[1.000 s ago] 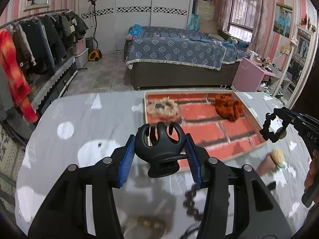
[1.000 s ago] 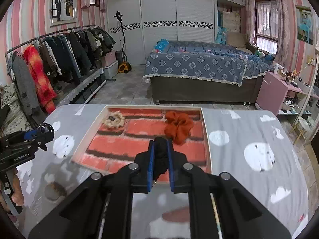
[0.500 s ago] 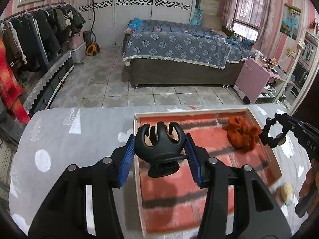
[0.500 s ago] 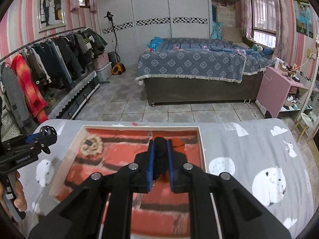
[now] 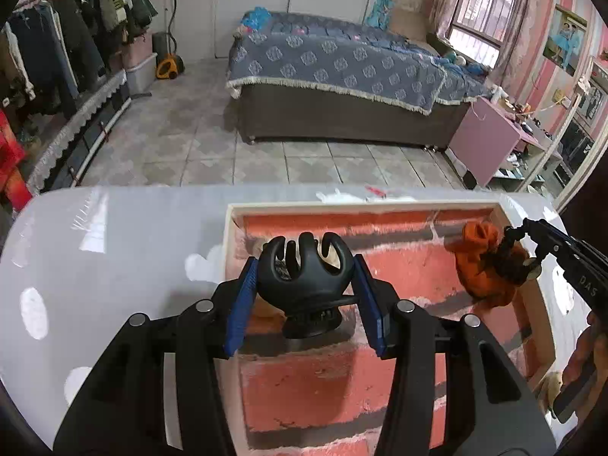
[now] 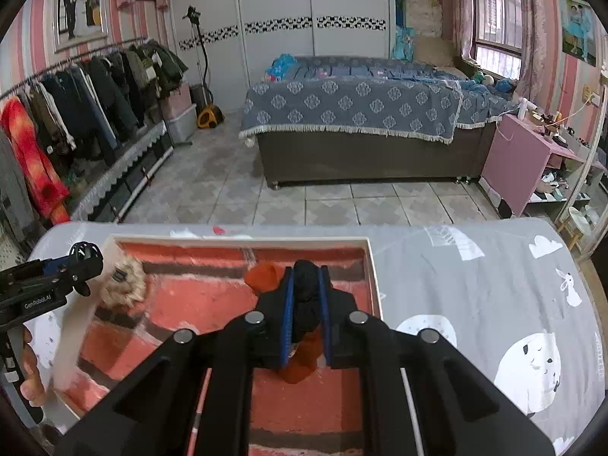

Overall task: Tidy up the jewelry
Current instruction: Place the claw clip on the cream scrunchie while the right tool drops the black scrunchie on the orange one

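My left gripper [image 5: 304, 285] is shut on a black claw hair clip [image 5: 302, 277], held over the left part of the brick-patterned tray [image 5: 229, 235]. A beige furry scrunchie [image 6: 123, 285] lies in the tray's far left corner, mostly hidden behind the clip in the left wrist view. My right gripper [image 6: 306, 296] is shut on a black beaded bracelet [image 6: 307, 292], right above the orange scrunchie [image 6: 262, 277] at the tray's far right. The right gripper [image 5: 520, 250] and the orange scrunchie [image 5: 478, 266] also show in the left wrist view, and the left gripper [image 6: 81, 262] shows in the right wrist view.
The tray [image 6: 374, 277] lies on a table with a grey printed cloth [image 6: 494, 285]. A small yellowish object [image 5: 551, 383] sits on the cloth outside the tray's right rim. Beyond the table's far edge are tiled floor, a bed [image 6: 357, 114] and a clothes rack [image 6: 76, 114].
Both grippers have moved forward over the tray, toward its far side. The left one carries the clip toward the beige scrunchie; the right one carries the bracelet over the orange scrunchie.
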Demonstrator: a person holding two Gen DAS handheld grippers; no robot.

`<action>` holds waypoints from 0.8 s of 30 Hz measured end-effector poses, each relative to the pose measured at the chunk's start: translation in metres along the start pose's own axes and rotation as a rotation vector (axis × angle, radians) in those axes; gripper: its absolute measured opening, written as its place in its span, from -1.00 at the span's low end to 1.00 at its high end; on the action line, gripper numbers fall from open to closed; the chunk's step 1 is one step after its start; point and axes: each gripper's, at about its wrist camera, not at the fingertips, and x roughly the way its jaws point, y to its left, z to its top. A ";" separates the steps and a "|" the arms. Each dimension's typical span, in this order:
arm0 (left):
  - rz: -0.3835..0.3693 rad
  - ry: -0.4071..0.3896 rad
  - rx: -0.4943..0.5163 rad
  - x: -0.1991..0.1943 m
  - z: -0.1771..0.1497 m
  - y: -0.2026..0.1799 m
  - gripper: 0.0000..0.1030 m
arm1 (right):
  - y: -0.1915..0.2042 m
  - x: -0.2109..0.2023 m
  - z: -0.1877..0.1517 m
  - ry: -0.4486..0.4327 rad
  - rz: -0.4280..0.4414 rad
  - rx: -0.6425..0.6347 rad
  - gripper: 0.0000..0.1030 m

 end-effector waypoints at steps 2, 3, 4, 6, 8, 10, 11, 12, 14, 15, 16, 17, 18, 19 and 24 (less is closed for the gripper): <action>0.007 0.012 0.013 0.007 -0.004 -0.003 -0.06 | 0.000 0.006 -0.005 0.020 -0.005 -0.002 -0.75; 0.010 0.021 0.022 0.011 -0.007 -0.005 -0.06 | 0.000 0.010 -0.008 0.035 -0.013 -0.007 -0.75; 0.013 0.029 0.028 0.014 -0.009 -0.006 -0.06 | -0.001 0.012 -0.011 0.045 -0.019 -0.010 -0.75; 0.013 0.047 0.034 0.020 -0.011 -0.008 -0.06 | -0.001 0.016 -0.015 0.064 -0.023 -0.009 -0.75; 0.006 0.055 0.033 0.021 -0.010 -0.008 -0.06 | 0.000 0.019 -0.017 0.084 -0.025 -0.015 -0.75; 0.013 0.066 0.041 0.024 -0.009 -0.010 -0.06 | 0.002 0.021 -0.018 0.106 -0.040 -0.037 -0.75; 0.018 0.072 0.045 0.026 -0.008 -0.011 -0.06 | 0.003 0.022 -0.020 0.112 -0.048 -0.049 -0.75; 0.019 0.080 0.048 0.027 -0.008 -0.012 -0.06 | 0.002 0.022 -0.020 0.116 -0.051 -0.052 -0.75; 0.019 0.092 0.046 0.029 -0.009 -0.012 -0.06 | 0.002 0.023 -0.022 0.127 -0.051 -0.052 -0.75; 0.019 0.098 0.044 0.030 -0.009 -0.012 -0.06 | 0.002 0.025 -0.023 0.135 -0.051 -0.054 -0.75; 0.018 0.104 0.042 0.031 -0.008 -0.011 -0.06 | 0.002 0.026 -0.024 0.140 -0.052 -0.055 -0.75; 0.019 0.109 0.039 0.032 -0.008 -0.011 -0.06 | 0.002 0.027 -0.025 0.144 -0.055 -0.055 -0.75; 0.020 0.120 0.039 0.033 -0.009 -0.011 -0.06 | 0.002 0.028 -0.025 0.148 -0.054 -0.053 -0.75; 0.023 0.129 0.042 0.035 -0.009 -0.011 -0.06 | 0.002 0.028 -0.026 0.155 -0.053 -0.051 -0.75; 0.033 0.134 0.055 0.035 -0.009 -0.014 -0.05 | 0.002 0.029 -0.028 0.165 -0.048 -0.047 -0.75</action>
